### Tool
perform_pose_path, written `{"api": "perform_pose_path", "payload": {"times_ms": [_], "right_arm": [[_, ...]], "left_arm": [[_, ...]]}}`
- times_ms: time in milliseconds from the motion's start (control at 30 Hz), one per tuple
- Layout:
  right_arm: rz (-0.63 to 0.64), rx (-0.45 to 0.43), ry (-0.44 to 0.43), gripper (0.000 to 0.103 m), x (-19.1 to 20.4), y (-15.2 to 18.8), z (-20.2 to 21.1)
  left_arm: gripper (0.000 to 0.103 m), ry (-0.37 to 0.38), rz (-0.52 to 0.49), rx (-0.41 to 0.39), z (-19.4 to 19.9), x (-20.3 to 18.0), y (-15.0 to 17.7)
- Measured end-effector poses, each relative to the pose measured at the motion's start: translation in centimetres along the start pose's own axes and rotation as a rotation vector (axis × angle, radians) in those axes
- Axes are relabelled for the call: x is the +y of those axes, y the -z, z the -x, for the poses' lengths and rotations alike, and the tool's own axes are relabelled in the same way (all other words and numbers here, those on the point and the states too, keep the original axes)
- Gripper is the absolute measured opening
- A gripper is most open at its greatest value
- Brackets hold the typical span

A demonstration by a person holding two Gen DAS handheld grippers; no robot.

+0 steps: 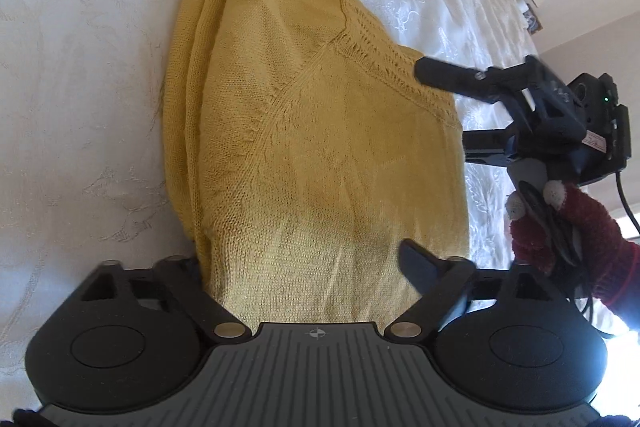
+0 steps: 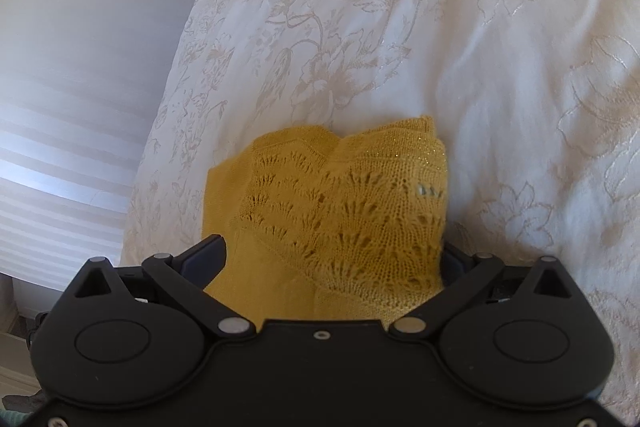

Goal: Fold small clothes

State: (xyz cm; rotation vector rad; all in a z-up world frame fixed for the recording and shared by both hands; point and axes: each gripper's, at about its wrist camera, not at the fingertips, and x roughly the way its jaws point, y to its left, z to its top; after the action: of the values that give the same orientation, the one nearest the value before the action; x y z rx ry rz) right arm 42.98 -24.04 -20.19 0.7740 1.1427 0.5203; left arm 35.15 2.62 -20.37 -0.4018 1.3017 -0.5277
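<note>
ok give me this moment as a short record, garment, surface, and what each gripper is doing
garment: yellow knit sweater, folded in layers, lace-pattern part showing at one edge
surface: white embroidered bedspread, sweater lying on it
left gripper: open, fingers either side of the near edge of the sweater
right gripper: open, fingers astride the lace edge
done: looks mostly folded

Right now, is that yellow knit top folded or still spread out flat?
Folded. The yellow knit top lies on the white bedspread with several stacked layer edges showing along its left side.
</note>
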Motion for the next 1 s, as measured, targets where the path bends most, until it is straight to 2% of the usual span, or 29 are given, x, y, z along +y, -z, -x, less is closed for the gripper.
{"api": "perform_pose_path", "payload": {"times_ms": [33,67,100,200,300,400,733,867,933,1000], "right_arm": [[-0.004,-0.001,0.018,0.054,0.0,0.0,0.1],[-0.011,0.000,0.053,0.046,0.0,0.0,0.3],[-0.015,-0.004,0.060,0.046,0.0,0.1,0.6],[-0.023,-0.030,0.093,0.042,0.9,0.5,1.7],[-0.065,-0.086,0.085,0.039,1.8,1.5,3.7],[-0.073,-0.102,0.096,0.038,2.6,2.9,5.5],[-0.108,-0.094,0.136,0.036,2.6,11.5,13.1],[-0.110,-0.057,0.157,0.036,1.6,14.4,15.2],[-0.110,-0.036,0.184,0.036,0.6,15.5,15.8],[-0.102,-0.028,0.227,0.039,-0.3,16.2,16.0]], "left_arm": [[0.020,0.012,0.028,0.007,-0.1,0.3,-0.2],[0.020,0.058,0.068,0.022,-0.3,0.8,-0.2],[0.020,0.098,0.091,0.029,-0.3,1.1,-0.3],[0.019,0.120,0.063,0.039,0.1,0.5,-0.3],[0.019,0.172,0.082,0.038,0.9,0.0,0.0],[0.019,0.203,0.071,0.045,1.5,-1.2,1.2],[0.019,0.296,0.019,0.147,1.4,-7.0,9.7],[0.019,0.290,0.021,0.181,0.4,-8.8,13.6],[0.019,0.234,0.038,0.187,-0.5,-9.2,15.2],[0.019,0.127,0.030,0.169,-1.1,-9.4,16.7]]}}
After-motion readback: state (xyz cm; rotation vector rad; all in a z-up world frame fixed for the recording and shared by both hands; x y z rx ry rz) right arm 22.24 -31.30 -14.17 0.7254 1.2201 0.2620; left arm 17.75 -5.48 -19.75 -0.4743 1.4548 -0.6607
